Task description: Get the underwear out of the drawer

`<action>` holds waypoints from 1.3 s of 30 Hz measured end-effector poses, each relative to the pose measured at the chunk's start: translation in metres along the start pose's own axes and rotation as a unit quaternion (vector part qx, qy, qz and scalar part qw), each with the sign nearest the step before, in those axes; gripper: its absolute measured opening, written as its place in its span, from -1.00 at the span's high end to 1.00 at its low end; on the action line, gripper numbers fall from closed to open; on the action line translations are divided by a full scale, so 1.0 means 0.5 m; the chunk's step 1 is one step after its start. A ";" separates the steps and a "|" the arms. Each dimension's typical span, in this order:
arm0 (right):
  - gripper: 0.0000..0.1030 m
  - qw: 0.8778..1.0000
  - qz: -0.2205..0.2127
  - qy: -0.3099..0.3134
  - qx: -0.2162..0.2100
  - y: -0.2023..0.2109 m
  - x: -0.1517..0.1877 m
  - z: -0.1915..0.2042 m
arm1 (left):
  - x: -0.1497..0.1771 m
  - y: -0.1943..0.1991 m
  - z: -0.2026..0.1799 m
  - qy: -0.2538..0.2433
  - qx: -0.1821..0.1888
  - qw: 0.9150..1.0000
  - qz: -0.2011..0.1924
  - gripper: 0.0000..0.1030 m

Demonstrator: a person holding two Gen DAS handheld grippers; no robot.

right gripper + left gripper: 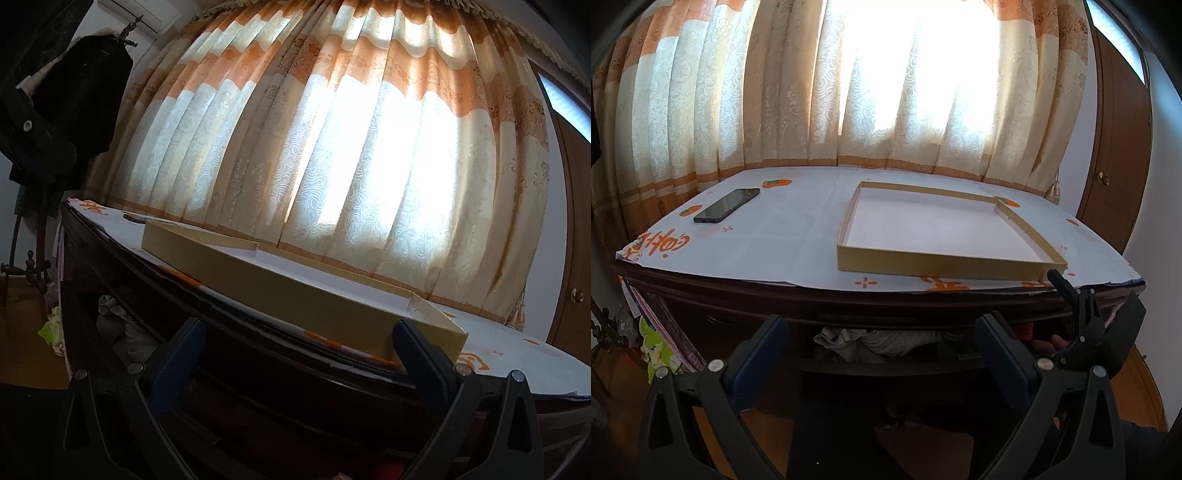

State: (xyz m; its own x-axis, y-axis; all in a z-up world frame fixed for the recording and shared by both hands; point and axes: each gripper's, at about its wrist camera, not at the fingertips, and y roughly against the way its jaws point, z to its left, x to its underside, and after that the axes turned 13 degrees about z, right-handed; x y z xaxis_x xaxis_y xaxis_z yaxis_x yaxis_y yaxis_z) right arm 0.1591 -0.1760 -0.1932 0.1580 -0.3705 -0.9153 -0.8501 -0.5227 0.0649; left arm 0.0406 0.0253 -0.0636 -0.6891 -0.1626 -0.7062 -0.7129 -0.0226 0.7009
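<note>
The dark wooden drawer (886, 365) under the table top stands partly pulled out. Crumpled grey and white underwear (882, 341) shows in its gap, straight ahead of my left gripper (881, 328), which is open and empty just short of it. In the left wrist view the right gripper (1078, 314) hangs at the drawer's right end, with a person's fingers behind it. In the right wrist view my right gripper (299, 332) is open and empty near the table edge; the drawer below is dark, and pale clothes (118, 325) show far to the left.
A white cloth with orange prints covers the table (783, 236). On it lie a black phone (727, 205) and a shallow cardboard box lid (938, 264), (295, 291) near the front edge. Curtains hang behind. A dark coat (74, 110) hangs at the left, a wooden door (1115, 177) at the right.
</note>
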 end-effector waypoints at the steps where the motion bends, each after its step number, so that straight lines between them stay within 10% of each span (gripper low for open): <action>1: -0.98 1.000 0.002 0.000 -0.002 0.002 0.000 0.000 | 0.000 0.000 0.000 0.000 0.000 1.000 0.001 -0.99; 39: -0.99 0.998 0.058 -0.026 -0.012 0.051 0.012 -0.008 | -0.007 0.011 0.013 -0.001 -0.006 1.000 0.002 -0.99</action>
State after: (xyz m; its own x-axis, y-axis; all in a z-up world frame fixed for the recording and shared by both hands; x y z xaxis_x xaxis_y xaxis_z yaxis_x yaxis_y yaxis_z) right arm 0.1406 -0.1946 -0.1953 0.0324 -0.3904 -0.9201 -0.8490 -0.4965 0.1808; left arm 0.0383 0.0322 -0.0578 -0.6928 -0.1606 -0.7030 -0.7081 -0.0328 0.7053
